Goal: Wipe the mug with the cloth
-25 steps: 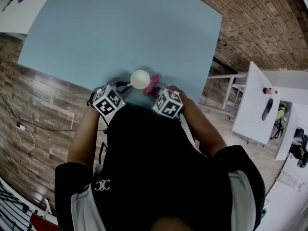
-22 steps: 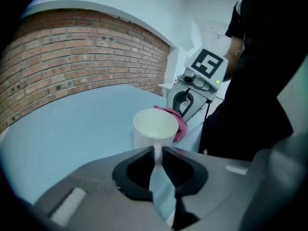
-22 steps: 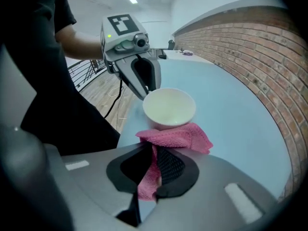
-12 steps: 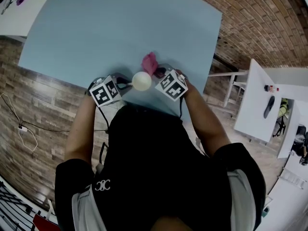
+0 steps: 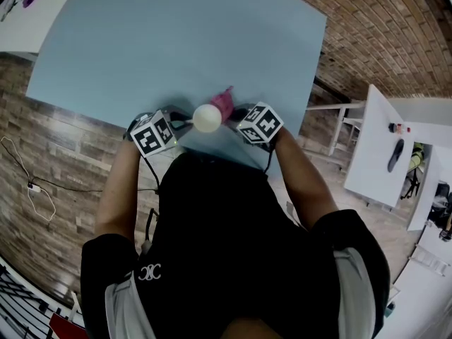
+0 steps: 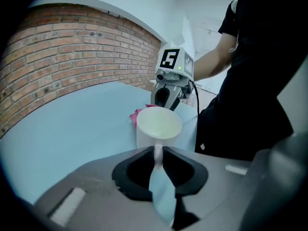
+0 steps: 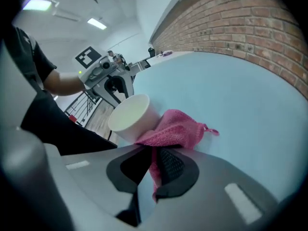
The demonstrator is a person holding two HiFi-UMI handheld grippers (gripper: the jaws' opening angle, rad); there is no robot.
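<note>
A white mug [image 5: 207,117] [image 6: 158,126] [image 7: 132,118] stands upright near the front edge of the light blue table [image 5: 176,41]. My left gripper [image 5: 185,123] [image 6: 158,159] is shut on the mug's handle [image 6: 157,153]. My right gripper [image 5: 236,119] [image 7: 153,163] is shut on a pink cloth [image 5: 224,102] [image 7: 174,131]. The cloth lies against the mug's right side, as the head view shows it. In the left gripper view only a bit of the cloth [image 6: 136,114] shows behind the mug.
The table's front edge runs just under both grippers, with the person's black-clad body [image 5: 240,246] close behind it. A brick wall [image 5: 381,27] runs along the right. White side tables [image 5: 378,147] with small items stand at the far right.
The right gripper has swung the pink cloth round the mug's far side and back toward its right side, rolling as it went. The left gripper and the mug have stayed put.
</note>
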